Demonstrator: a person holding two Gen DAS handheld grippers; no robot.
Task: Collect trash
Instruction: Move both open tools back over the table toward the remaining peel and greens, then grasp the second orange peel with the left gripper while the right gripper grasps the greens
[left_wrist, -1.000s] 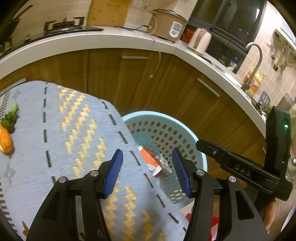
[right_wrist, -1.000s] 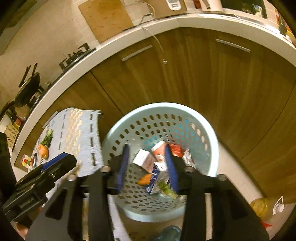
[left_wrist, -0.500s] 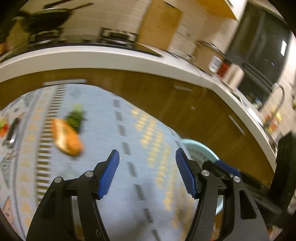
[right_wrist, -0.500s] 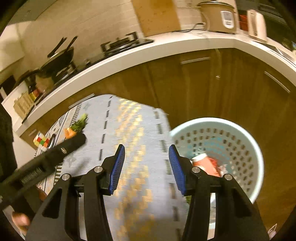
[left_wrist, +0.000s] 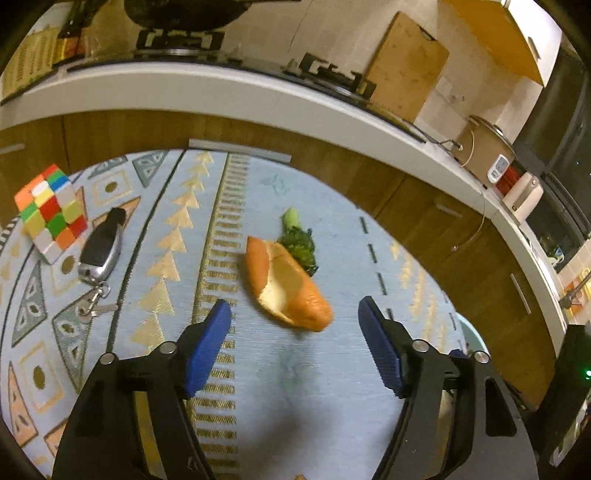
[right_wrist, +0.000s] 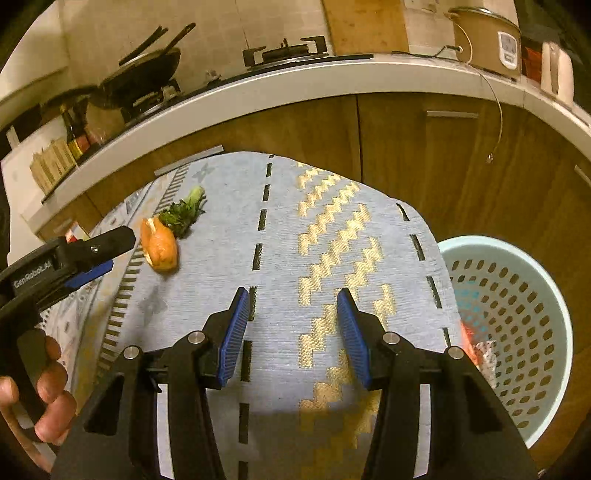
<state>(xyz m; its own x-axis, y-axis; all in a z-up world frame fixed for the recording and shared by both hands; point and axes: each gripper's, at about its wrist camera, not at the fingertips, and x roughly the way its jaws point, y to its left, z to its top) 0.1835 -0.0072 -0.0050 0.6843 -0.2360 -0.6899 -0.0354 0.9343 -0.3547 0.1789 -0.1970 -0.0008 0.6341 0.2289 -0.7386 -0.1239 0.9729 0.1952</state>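
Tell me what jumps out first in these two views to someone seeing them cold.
The orange peel lies on the patterned cloth just ahead of the open left gripper, with a green vegetable scrap touching its far end. At the cloth's left edge sit a bright puzzle cube and a car key. Past the open right gripper, a pale blue perforated basket stands beside the table, holding trash.

Peel (left_wrist: 286, 286) lies mid-table on the cloth (left_wrist: 332, 387); vegetable scrap (left_wrist: 299, 242) touches its far right side. Key fob (left_wrist: 100, 247) lies well left of the peel, puzzle cube (left_wrist: 51, 212) just left of the fob. Basket (right_wrist: 513, 325) stands off the table's right edge, apparently holding wrappers (right_wrist: 480, 349). Counter (right_wrist: 295, 85) runs behind.
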